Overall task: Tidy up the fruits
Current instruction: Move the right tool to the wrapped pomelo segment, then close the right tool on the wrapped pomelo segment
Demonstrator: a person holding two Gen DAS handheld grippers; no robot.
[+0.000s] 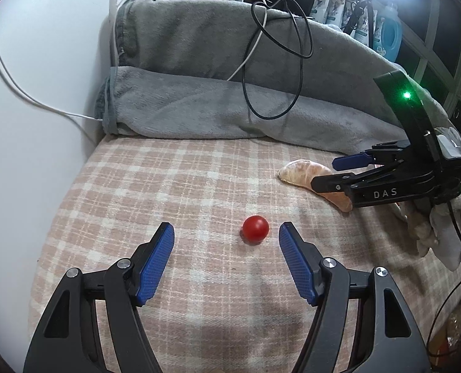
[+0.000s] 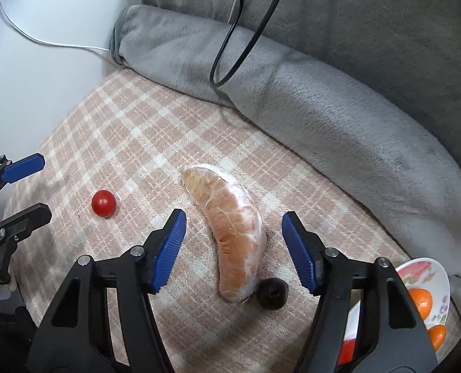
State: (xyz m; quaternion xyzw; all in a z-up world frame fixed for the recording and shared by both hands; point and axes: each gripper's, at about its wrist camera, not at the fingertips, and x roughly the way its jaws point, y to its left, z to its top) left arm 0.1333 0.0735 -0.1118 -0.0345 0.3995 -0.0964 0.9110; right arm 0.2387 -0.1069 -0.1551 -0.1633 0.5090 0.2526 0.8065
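A: How is the peeled citrus segment (image 2: 235, 233) expected to handle?

B: It is judged to be light, soft and easily burst, since only a thin membrane is seen over the flesh. It lies on the checked blanket (image 2: 137, 130) of the bed, curved like a crescent, between the jaws of the right gripper (image 2: 233, 228). Those jaws are spread on either side of it and no contact is seen; nothing is gripped.

A: Where should hold be taken?

B: Across the thick middle, where the pads can be closed on the two long sides. A gentle squeeze is advised. The thin tips would probably tear or slip.

A: And the cherry tomato (image 1: 255, 229)?

B: It rests on the same blanket, just ahead of the left gripper (image 1: 226, 239), nearer one pad than the other. It is smooth and round, so rolling away is a risk if it is nudged. The left jaws are open and empty.

A: What stands in the way?

B: A small dark fruit (image 2: 272, 295) is seen touching, or nearly touching, the near end of the segment, and could be knocked. A plate (image 2: 441, 279) holding oranges (image 2: 421, 303) sits at the right edge. A black cable (image 2: 230, 49) hangs over the grey blanket (image 2: 339, 99) behind, well apart from the fruit.
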